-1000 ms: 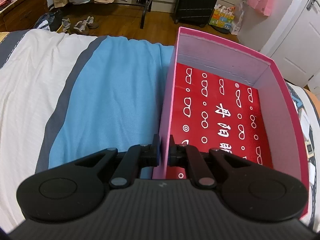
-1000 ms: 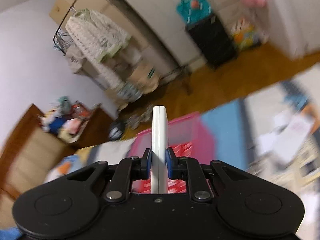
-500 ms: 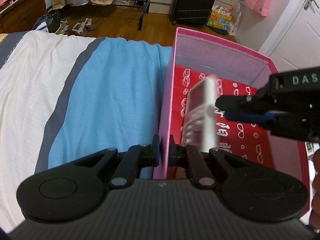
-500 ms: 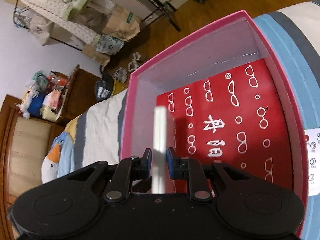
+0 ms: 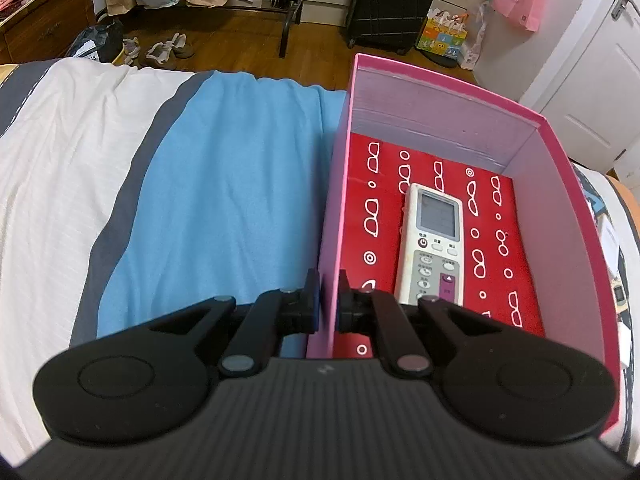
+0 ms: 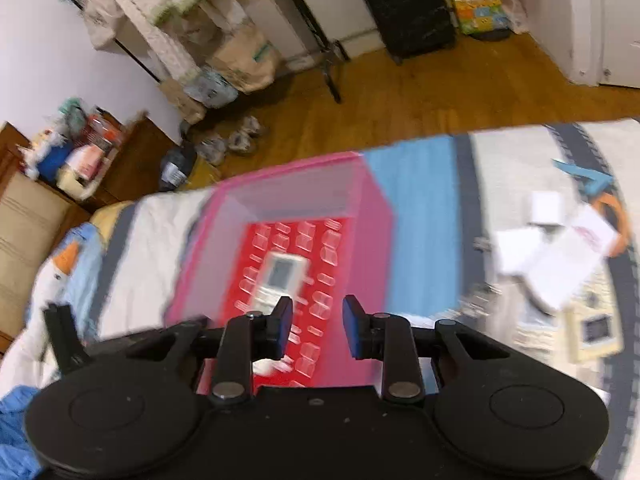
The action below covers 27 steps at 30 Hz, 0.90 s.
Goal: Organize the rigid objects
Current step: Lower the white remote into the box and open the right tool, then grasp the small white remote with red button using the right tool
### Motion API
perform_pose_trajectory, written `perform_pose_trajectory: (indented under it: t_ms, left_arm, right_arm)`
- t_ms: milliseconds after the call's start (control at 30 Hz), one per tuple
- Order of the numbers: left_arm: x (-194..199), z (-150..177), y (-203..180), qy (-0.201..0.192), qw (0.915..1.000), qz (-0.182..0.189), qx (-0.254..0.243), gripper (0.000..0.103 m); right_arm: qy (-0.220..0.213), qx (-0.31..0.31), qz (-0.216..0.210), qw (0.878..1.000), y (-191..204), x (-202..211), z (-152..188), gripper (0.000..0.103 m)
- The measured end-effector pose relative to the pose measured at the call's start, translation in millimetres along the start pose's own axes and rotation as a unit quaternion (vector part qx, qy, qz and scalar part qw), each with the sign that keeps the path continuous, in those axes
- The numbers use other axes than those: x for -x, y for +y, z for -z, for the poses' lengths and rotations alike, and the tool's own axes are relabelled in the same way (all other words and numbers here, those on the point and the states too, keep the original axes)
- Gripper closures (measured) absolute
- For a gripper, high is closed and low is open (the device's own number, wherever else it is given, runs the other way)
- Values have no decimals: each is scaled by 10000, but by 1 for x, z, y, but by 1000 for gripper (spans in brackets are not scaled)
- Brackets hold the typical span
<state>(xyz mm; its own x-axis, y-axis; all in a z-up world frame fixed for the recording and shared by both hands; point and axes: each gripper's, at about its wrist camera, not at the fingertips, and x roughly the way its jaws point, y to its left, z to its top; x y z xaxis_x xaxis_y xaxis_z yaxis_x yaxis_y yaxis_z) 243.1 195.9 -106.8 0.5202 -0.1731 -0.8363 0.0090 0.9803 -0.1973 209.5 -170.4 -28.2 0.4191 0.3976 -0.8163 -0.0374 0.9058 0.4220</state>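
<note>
A pink box (image 5: 440,104) with a red patterned floor stands on the bed. A white remote control (image 5: 432,240) lies flat inside it, screen end away from me. My left gripper (image 5: 325,300) is shut on the box's left wall, one finger on each side. In the right wrist view my right gripper (image 6: 316,330) is open and empty, held above the box (image 6: 372,208), with the remote (image 6: 280,278) below it. That view is blurred by motion.
The bed has a blue, grey and white striped cover (image 5: 224,184). White boxes and papers (image 6: 560,256) lie on the bed right of the box. A wooden floor, a black suitcase (image 5: 392,0) and a clothes rack lie beyond the bed edge.
My right gripper brought the remote down into the box, let go of it and rose away, now open. The remote lies on the box floor. My left gripper has kept its hold.
</note>
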Motion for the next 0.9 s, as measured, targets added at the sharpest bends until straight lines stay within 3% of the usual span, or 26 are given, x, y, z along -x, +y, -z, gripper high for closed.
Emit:
perform_pose_trajectory:
  t_ms: [300,400,533,600,700,900]
  left_arm:
    - [0,0,-1,0,10000,-23,38,97]
    - [0,0,0,-2,10000,-21,33,97]
    - [-1,-1,0,16,10000,-10,47,97]
    - [0,0,-1,8,10000,-25,19,97]
    - [0,0,-1,11,10000,-27,18,97]
    - [-1,2,-2,11,10000,-34,9,97]
  right_arm:
    - [831,-718,453,9929,-57,-79,32,58]
    - [1080,-842,330,9900,-57,-101,40,56]
    - [943,-602,247,9934,-46,-114,41,56]
    - [753,-266,490,9956,-37,-112,42,82]
    - [619,-247,403,9970,-29,-99,44,93]
    - [361,-37,420,9985,-15,-65,51,95]
